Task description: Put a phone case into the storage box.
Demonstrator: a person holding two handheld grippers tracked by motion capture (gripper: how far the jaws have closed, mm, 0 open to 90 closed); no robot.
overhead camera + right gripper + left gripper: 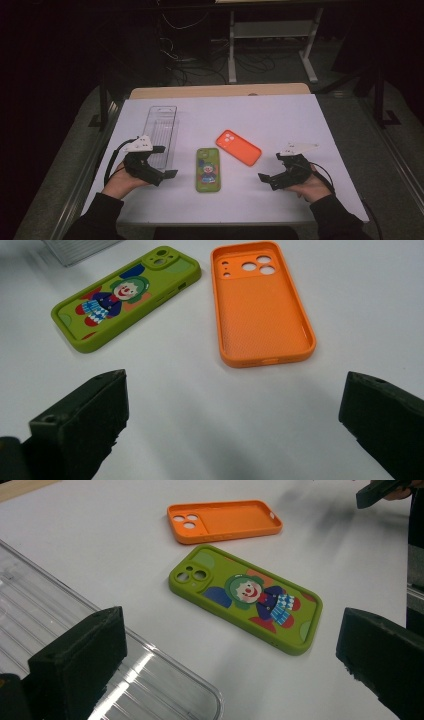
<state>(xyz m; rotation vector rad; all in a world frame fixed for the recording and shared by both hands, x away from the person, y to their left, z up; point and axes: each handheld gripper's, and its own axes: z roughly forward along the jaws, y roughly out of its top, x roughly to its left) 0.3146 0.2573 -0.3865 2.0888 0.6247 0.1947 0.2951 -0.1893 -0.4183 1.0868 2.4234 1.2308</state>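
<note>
The right gripper view reveals the orange case (263, 310) lying hollow side up, textured inside. The clear tray (161, 134) holds nothing. Left gripper (166, 161) and right gripper (270, 167) gape wide, gripping nothing, flanking the green clown case (208, 169).

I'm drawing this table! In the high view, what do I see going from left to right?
Left gripper → clear plastic tray → green clown phone case → orange phone case → right gripper.
</note>
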